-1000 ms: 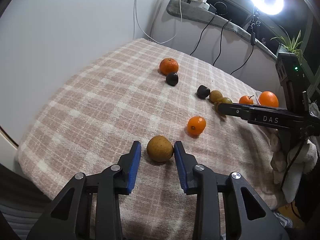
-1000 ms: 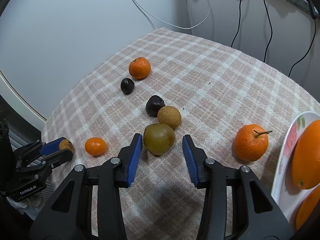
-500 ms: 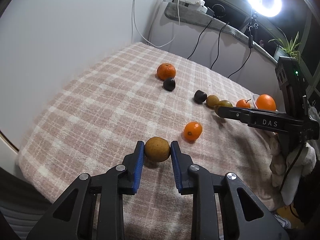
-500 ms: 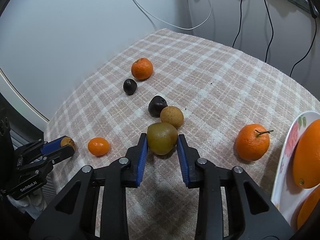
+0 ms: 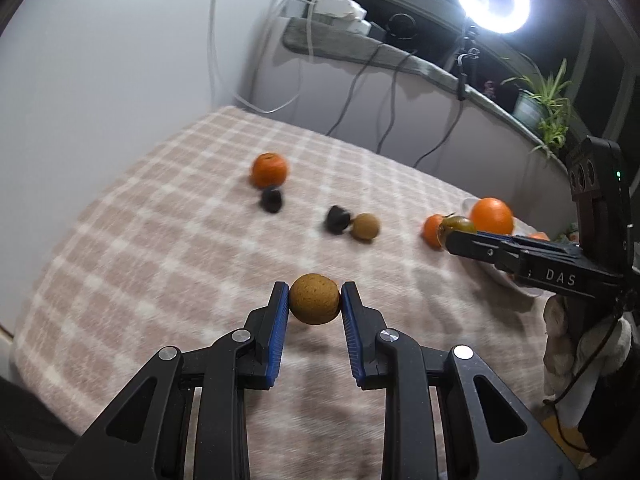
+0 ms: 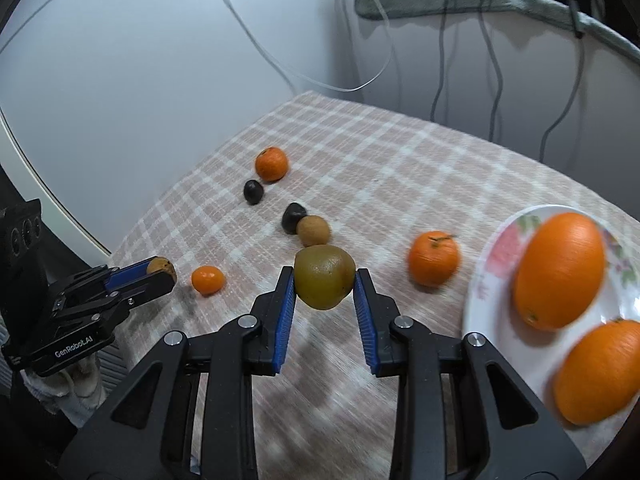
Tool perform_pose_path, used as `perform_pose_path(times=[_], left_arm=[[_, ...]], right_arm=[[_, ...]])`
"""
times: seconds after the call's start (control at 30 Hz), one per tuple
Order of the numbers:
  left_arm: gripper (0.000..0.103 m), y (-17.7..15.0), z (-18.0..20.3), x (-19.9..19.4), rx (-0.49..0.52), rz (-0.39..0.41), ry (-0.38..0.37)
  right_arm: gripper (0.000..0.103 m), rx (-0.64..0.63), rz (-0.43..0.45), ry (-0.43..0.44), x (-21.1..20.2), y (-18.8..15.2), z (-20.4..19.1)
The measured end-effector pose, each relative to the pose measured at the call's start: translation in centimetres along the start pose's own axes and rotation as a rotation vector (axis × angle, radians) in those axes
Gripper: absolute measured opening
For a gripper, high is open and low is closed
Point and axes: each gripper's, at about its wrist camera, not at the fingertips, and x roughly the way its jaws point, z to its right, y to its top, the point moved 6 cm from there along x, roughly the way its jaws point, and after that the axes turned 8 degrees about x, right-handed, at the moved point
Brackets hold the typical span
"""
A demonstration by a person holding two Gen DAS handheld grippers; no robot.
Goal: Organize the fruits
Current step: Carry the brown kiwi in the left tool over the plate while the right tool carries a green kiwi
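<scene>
Blue-padded jaws of the left gripper [image 5: 314, 300], which a second ago stood open around the brown round fruit [image 5: 314, 298], have closed on it and carry it just clear of the checked cloth [image 5: 132, 240]. Likewise the right gripper [image 6: 324, 282] has shut on the greenish fruit [image 6: 324, 281] and lifted it. Beyond, three oranges and three small fruits remain loose; the plate [image 6: 486, 300] at right holds two large oranges, a likely destination.

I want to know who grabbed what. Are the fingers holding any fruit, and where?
Yes. The left gripper squeezes a round brown fruit on its sides; the right gripper squeezes a greenish-brown fruit on its sides.
</scene>
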Motion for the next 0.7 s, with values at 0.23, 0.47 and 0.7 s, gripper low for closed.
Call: perform_pose_path(times=[0.23, 0.47, 0.7], left_arm=[[0.025, 1.5, 3.4, 1.0, 0.058, 0.016, -0.081], [0.025, 3.1, 7.0, 2.4, 0.125, 0.026, -0.159], [0.025, 4.3, 10.9, 4.1, 0.182, 0.028, -0.249]], right_arm=[[0.031, 0.052, 0.045, -0.063, -3.1, -1.1, 3.1], [0.030, 0.088, 0.072, -0.151, -5.4, -2.7, 5.7], [0.031, 0.115, 0.096, -0.201, -6.5, -3.4, 6.9]])
